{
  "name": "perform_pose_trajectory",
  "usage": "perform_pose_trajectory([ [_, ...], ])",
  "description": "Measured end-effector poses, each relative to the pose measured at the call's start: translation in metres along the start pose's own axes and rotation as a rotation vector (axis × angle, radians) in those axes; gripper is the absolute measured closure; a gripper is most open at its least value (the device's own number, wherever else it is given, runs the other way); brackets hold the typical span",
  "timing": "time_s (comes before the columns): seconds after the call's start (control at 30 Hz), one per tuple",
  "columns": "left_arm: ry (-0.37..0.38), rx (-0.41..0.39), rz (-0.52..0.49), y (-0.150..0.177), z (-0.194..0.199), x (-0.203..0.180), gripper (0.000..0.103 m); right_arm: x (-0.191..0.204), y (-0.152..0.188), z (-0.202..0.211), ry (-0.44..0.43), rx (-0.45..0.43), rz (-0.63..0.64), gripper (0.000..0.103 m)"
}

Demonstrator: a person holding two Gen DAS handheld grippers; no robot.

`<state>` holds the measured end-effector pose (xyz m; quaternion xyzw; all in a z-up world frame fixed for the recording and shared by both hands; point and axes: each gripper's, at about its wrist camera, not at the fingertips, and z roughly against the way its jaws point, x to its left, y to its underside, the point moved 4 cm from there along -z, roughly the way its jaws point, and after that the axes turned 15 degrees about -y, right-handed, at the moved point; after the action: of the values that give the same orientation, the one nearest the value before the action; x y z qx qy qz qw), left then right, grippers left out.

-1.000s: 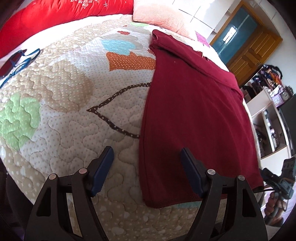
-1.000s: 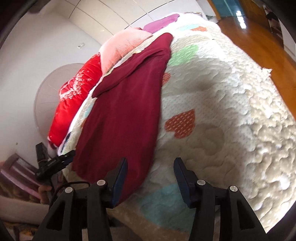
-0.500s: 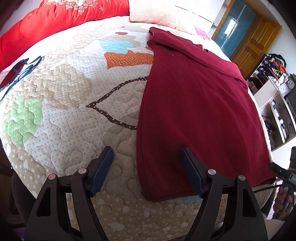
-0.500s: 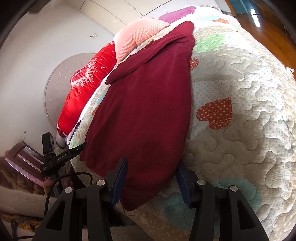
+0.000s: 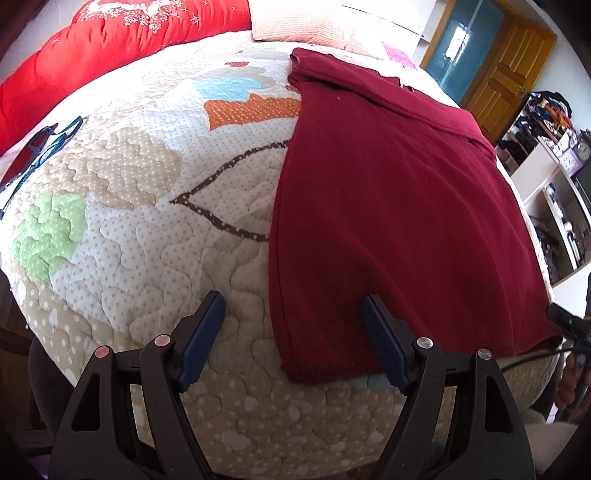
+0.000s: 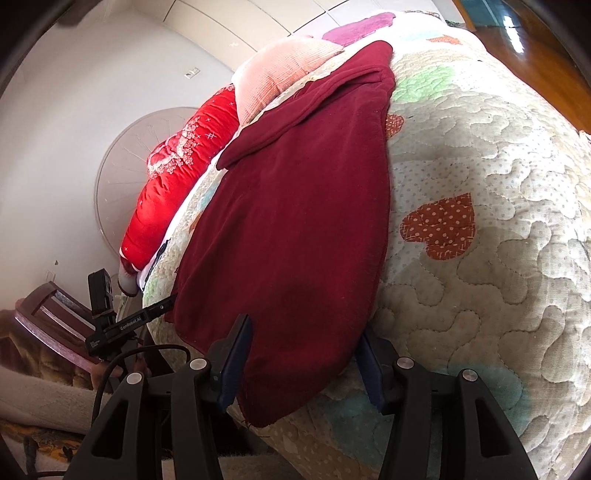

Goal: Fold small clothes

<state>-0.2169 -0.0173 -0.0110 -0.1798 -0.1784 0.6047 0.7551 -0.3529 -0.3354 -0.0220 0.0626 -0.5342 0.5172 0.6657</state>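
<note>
I am at the grasping step: the maroon garment [image 5: 388, 206] lies flat on the bed [image 5: 140, 229]. Left tongs [image 5: 293, 339] spread, right tongs [image 6: 303, 365] opening (both straddle hem corners); next, pinch both.

Both views are fisheye, each looking forward along its own gripper, whose 2 black arms fill the bottom of the frame. The left wrist view sits close above the near edge of the bed [image 5: 122, 229], tilted steeply down and facing toward the pillows at the top of the frame and a wooden door [image 5: 506, 85] at upper right. The right wrist view sits low at the bed's near corner, angled less steeply, facing along the quilt toward the wall at upper left. Both share the dark red garment [image 5: 388, 206] [image 6: 295, 221], the red duvet [image 5: 110, 48] [image 6: 177, 166] and pink pillow [image 5: 306, 22] [image 6: 280, 74]. Each view catches the other gripper at its frame edge.
</note>
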Motion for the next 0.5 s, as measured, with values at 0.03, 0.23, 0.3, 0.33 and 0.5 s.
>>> perform_pose_trajectory([
  [0.03,0.005,0.005,0.0,0.001,0.001,0.0,0.026,0.0,0.0,0.0,-0.006,0.0,0.002,0.048],
  [0.23,0.021,0.028,0.027,0.001,-0.001,-0.001,0.022,0.0,-0.001,-0.005,-0.027,-0.008,0.007,0.047],
  [0.3,0.03,0.031,0.036,0.0,0.0,-0.002,0.022,0.001,0.0,-0.006,-0.03,-0.007,0.018,0.048],
  [0.33,0.039,0.031,0.035,-0.001,0.0,-0.003,0.022,0.003,0.0,-0.008,-0.024,0.0,0.031,0.057],
  [0.5,0.057,-0.001,-0.008,-0.004,0.004,-0.008,0.076,0.021,0.001,-0.016,0.021,0.032,0.138,0.093],
])
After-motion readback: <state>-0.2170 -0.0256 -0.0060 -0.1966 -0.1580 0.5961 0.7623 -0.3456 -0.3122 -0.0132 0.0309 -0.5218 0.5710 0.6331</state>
